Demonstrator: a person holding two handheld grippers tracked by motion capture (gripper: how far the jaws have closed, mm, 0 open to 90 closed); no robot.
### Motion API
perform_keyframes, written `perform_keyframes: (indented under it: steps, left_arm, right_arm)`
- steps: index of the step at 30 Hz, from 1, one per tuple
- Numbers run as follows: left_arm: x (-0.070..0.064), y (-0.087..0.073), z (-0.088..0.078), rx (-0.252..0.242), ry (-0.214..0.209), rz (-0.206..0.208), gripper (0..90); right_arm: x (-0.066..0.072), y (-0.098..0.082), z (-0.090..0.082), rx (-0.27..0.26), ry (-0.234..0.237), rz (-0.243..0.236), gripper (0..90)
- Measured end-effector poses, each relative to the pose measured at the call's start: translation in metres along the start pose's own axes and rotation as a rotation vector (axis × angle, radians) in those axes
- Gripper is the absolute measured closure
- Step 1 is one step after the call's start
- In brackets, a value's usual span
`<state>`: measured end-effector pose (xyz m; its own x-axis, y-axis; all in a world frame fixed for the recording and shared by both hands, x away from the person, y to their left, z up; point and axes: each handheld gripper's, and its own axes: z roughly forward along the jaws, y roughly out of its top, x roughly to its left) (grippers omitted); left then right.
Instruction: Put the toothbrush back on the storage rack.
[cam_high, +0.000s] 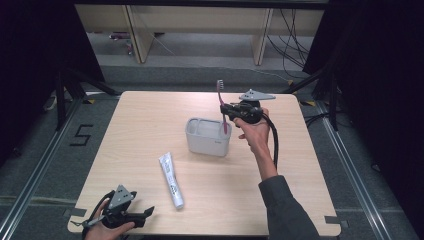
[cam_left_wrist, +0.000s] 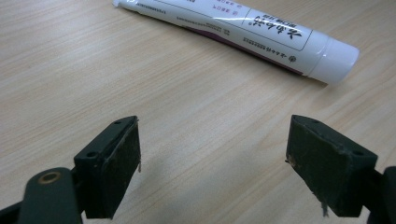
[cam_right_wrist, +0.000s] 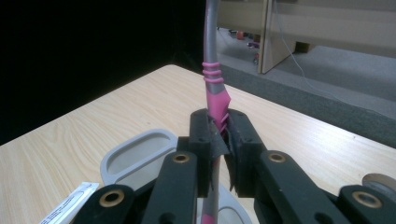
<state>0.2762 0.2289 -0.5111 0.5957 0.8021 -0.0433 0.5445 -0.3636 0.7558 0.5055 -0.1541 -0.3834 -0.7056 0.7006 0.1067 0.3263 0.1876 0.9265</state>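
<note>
- Nearest me, at the lower left of the high view, I keep my left gripper (cam_high: 131, 216) low over the table (cam_high: 300, 200); in the left gripper view its jaws stand wide apart with nothing between them.
- Just beyond it, the toothpaste tube (cam_left_wrist: 243, 30) lies flat across the top of that view, cap toward the right; in the high view it sits at lower centre, well apart from the grey holder (cam_high: 207, 136).
- Farther off, right of centre in the high view, my right gripper (cam_right_wrist: 224, 133) is clamped on the pink and grey toothbrush (cam_high: 221, 105), which stands upright with its foot inside the holder's right compartment and its bristles up.
- I judge the brush light and stiff, with a slim, smooth handle that could swivel between the pads; the ribbed pink section, where I grip now, looks like the surest place to hold.
- The holder's wall hides the brush's foot, so I cannot tell whether it touches the bottom.
- The right gripper view cuts the brush head off at its top edge.
</note>
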Motion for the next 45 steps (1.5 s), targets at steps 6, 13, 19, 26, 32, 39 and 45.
perform_keyframes:
  steps: [6, 13, 19, 26, 32, 39, 45]
  left_arm:
    - [0.0, 0.0, 0.0, 0.001, 0.0, 0.001, 17.1]
    - [0.0, 0.0, 0.0, 0.003, 0.0, 0.002, 17.1]
    - [0.0, 0.0, -0.001, 0.008, 0.002, 0.004, 17.1]
    - [0.0, -0.001, -0.001, 0.005, 0.002, 0.004, 17.1]
    - [0.001, -0.001, -0.001, 0.002, 0.001, 0.009, 17.1]
    - [0.001, -0.002, -0.001, -0.001, -0.001, 0.003, 17.1]
    - [0.0, -0.002, -0.001, 0.001, -0.002, 0.003, 17.1]
  right_arm:
    - [-0.001, -0.007, 0.005, 0.015, -0.015, 0.018, 82.0]
    - [-0.002, -0.016, 0.009, 0.029, -0.011, 0.046, 81.9]
    - [-0.005, -0.022, 0.013, 0.028, -0.002, 0.028, 81.9]
    - [-0.007, -0.028, 0.014, 0.041, -0.013, 0.025, 81.6]
    - [-0.008, -0.031, 0.014, 0.048, -0.02, 0.05, 81.3]
    - [-0.009, -0.033, 0.015, 0.058, -0.032, 0.034, 81.1]
    - [-0.011, -0.041, 0.014, 0.059, -0.033, 0.021, 81.1]
